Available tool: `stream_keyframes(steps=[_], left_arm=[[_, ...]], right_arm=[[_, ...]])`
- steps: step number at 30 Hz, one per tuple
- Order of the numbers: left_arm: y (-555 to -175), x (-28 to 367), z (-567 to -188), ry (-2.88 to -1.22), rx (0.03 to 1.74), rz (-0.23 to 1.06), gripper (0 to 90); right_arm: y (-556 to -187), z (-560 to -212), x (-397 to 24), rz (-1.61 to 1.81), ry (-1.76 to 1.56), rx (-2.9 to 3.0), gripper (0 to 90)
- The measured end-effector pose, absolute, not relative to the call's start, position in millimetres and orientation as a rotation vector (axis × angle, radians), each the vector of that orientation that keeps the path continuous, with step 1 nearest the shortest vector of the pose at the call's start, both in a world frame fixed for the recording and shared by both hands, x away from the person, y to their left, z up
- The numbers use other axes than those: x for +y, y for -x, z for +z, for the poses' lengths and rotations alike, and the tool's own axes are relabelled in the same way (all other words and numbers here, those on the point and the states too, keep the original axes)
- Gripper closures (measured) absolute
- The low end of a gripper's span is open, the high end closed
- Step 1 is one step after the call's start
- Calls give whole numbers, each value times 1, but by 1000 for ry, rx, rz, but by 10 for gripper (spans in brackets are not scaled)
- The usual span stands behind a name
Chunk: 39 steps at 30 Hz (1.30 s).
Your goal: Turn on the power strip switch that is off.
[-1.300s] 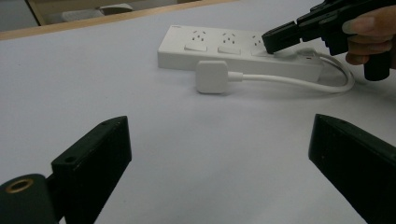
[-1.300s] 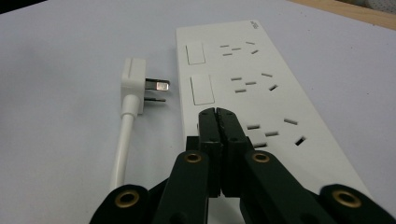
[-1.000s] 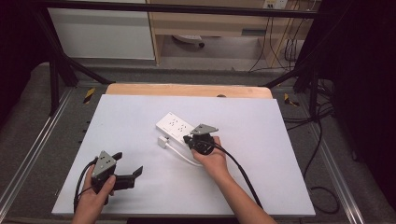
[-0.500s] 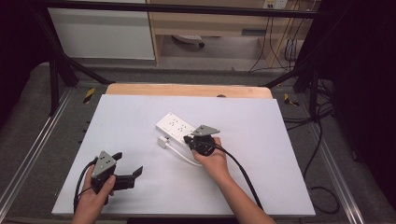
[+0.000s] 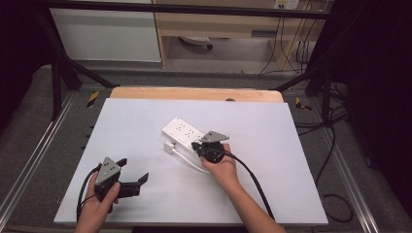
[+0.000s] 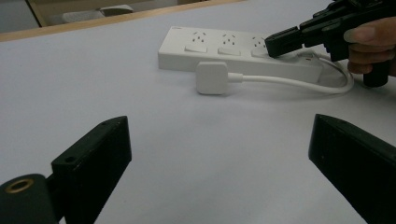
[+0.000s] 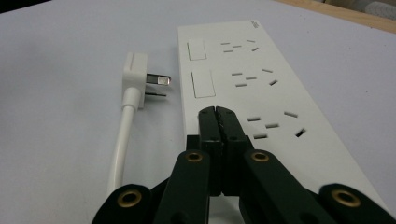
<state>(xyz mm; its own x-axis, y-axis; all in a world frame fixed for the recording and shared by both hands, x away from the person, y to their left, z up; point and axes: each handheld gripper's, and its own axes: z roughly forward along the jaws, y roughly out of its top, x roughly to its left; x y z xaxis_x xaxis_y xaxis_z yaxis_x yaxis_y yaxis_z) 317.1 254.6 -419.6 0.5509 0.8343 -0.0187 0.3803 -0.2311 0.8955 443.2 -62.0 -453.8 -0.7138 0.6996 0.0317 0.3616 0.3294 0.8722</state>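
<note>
A white power strip (image 5: 183,131) lies flat mid-table, with rocker switches and socket holes on its top (image 7: 261,88). Its white plug (image 5: 169,147) lies unplugged beside it, prongs toward the strip (image 7: 135,70), and the cable (image 7: 122,135) curves back to the strip's near end. My right gripper (image 5: 195,145) is shut with nothing between the jaws. Its closed tips (image 7: 217,112) sit at the strip's near end, in line with the switches; whether they touch it I cannot tell. My left gripper (image 5: 133,170) stands open near the front left, aimed at the plug (image 6: 211,78).
The white tabletop (image 5: 291,194) has a wooden strip along its far edge (image 5: 194,93). Metal rails run along both sides. Black cables trail from both grippers, and more cables lie on the floor at the right (image 5: 335,199).
</note>
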Motion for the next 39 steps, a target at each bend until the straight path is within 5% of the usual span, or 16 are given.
stream_keyframes(steps=[23, 39], left_arm=[[-317, 255, -419, -1825, 999, 598, 60], [-318, 255, -420, -1829, 1000, 596, 60]], right_arm=[[-442, -441, -65, 1376, -961, 2239, 900], [-445, -431, -76, 1408, -998, 2200, 802]])
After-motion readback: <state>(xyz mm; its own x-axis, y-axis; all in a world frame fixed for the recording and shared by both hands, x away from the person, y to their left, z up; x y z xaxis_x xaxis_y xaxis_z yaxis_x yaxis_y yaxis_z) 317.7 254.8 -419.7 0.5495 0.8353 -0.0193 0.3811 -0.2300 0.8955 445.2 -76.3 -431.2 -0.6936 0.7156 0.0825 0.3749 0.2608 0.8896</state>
